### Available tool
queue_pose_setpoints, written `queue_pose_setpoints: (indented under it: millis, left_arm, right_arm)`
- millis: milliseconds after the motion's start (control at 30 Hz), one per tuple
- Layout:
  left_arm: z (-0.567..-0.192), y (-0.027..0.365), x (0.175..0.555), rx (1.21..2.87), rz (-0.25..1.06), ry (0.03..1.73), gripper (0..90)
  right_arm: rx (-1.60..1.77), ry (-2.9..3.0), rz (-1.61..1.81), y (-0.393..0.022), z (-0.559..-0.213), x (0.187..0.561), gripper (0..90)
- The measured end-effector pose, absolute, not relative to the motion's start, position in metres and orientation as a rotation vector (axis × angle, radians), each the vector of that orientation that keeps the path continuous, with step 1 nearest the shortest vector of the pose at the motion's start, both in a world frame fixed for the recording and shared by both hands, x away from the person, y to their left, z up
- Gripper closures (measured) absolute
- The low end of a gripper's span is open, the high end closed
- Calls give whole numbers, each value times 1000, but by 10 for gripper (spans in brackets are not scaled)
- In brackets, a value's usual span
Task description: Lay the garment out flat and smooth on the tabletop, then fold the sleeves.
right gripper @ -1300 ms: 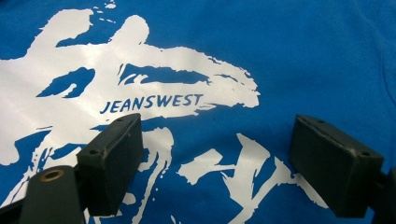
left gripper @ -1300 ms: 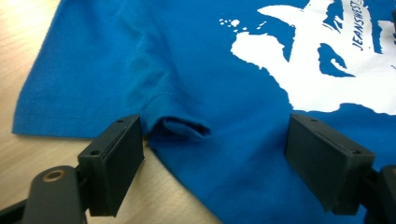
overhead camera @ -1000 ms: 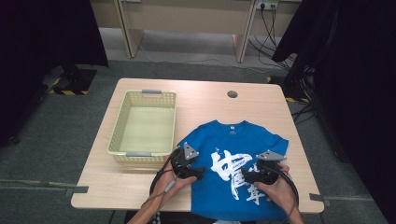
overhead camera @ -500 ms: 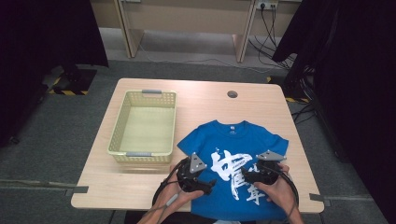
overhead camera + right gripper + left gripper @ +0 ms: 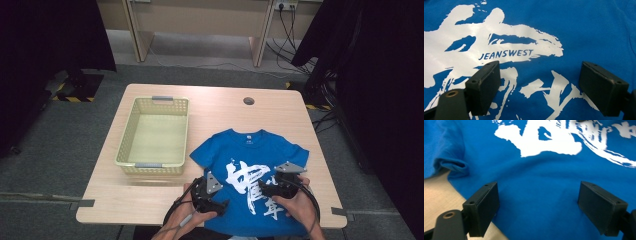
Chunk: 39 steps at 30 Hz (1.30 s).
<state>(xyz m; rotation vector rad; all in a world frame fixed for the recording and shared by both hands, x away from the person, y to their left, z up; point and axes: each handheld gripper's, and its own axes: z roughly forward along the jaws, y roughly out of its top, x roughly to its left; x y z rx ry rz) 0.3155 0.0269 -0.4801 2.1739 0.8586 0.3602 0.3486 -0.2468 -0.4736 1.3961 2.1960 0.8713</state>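
Observation:
A blue T-shirt (image 5: 250, 170) with white printed lettering lies flat on the wooden table, collar toward the far side. My left gripper (image 5: 216, 199) hovers at the shirt's lower left edge, jaws wide apart over blue cloth (image 5: 541, 195) with nothing between them. The folded sleeve (image 5: 451, 165) shows at the upper left of the left gripper view. My right gripper (image 5: 272, 187) rests over the white print (image 5: 499, 50) on the shirt's right half, open and holding nothing.
A pale yellow plastic basket (image 5: 127, 150) stands empty on the table's left half, next to the shirt. A round cable hole (image 5: 248, 101) sits near the far edge. Bare wood (image 5: 130, 200) lies left of my left hand.
My left gripper has slid rightward and a little toward me, from beside the shirt's left sleeve onto its lower left part. The right gripper has stayed put.

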Motion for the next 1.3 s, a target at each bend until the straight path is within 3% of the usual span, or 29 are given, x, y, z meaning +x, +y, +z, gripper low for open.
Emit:
queue_pose_setpoints:
  millis: [300, 1300]
  left_arm:
    - [-482, 23, 330, 2151, 380, 879, 165]
    - [-482, 18, 320, 2159, 366, 848, 169]
  right_arm:
    - [1390, 2203, 868, -247, -473, 349, 173]
    - [1390, 2192, 875, -257, -474, 331, 178]
